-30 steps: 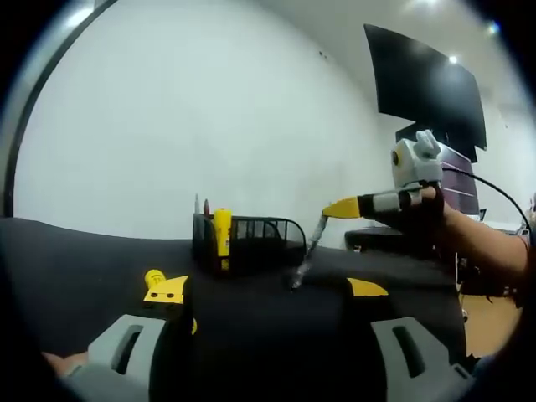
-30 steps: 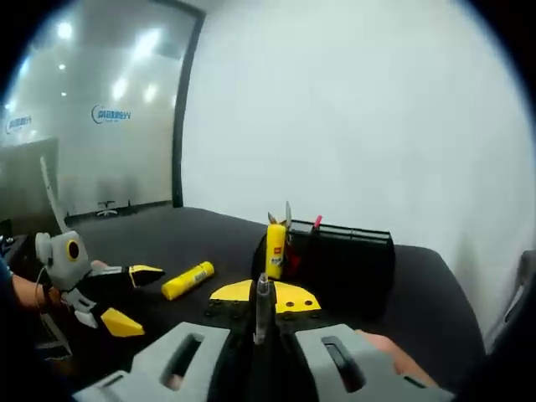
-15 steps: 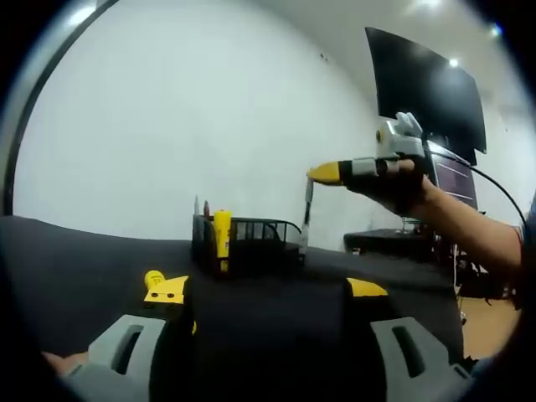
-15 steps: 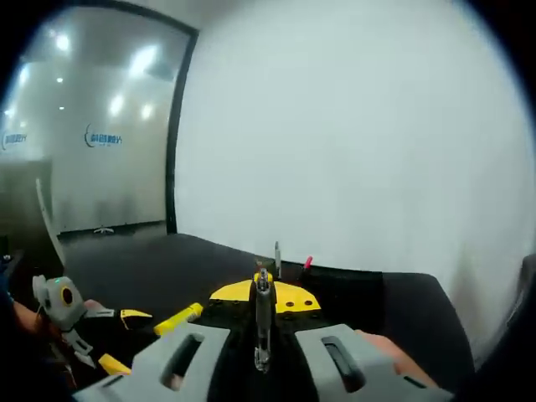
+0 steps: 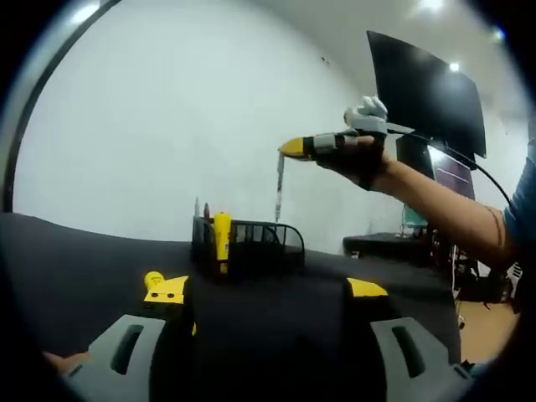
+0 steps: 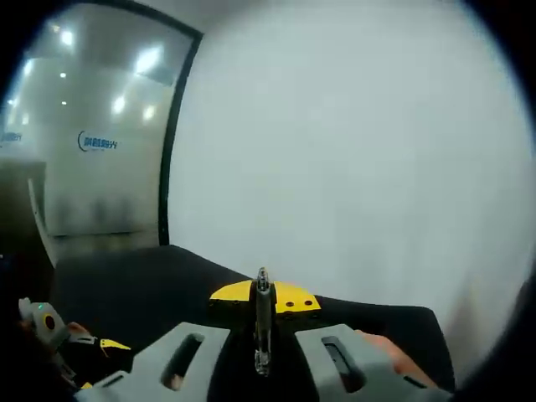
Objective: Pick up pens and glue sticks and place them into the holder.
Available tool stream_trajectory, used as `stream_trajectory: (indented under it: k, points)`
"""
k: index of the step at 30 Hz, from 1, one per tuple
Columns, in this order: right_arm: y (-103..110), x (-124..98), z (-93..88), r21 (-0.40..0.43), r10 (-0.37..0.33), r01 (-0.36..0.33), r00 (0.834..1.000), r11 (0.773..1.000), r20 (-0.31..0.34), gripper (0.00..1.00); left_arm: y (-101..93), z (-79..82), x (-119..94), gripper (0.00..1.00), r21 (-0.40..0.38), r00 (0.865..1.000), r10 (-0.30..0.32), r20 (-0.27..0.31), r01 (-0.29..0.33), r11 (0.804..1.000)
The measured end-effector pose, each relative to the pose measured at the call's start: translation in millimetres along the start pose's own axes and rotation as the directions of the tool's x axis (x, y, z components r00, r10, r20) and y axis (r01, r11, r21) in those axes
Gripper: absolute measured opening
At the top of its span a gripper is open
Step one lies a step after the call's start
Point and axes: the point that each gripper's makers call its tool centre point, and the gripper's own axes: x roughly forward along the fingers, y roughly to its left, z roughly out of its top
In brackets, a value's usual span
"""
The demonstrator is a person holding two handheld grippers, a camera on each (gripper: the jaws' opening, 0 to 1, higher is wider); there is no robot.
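While the right gripper (image 5: 291, 148) hangs above the holder (image 5: 248, 244), its jaws are clamped on a pen (image 5: 279, 186) that dangles nearly straight down, tip pointing at the holder's open top, so I'd guess it's lined up like that for a clean drop. In the right gripper view the same pen (image 6: 262, 322) sits pinched between the yellow tips. The holder on the black counter (image 5: 75, 251) already has a yellow glue stick (image 5: 221, 237) standing in it plus a couple of pens. Left gripper (image 5: 265, 293) waits low with jaws wide and nothing in them, another glue stick (image 5: 155, 279) lying just by its tip, probably next up.
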Motion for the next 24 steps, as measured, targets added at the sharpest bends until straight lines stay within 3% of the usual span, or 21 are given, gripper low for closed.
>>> stream_trajectory:
  k: [12,24]
  points:
    - [-11,50,8.8,0.011,-0.012,0.012,0.999,1.0,0.03,0.04,0.1,1.0,0,0.72,-0.003,1.0,-0.002,0.003,0.002,1.0]
    - [-16,84,-3.6,0.003,-0.032,0.032,0.999,0.999,0.017,0.05,2.1,3.5,-1,0.72,-0.026,1.0,-0.001,0.012,0.001,1.0]
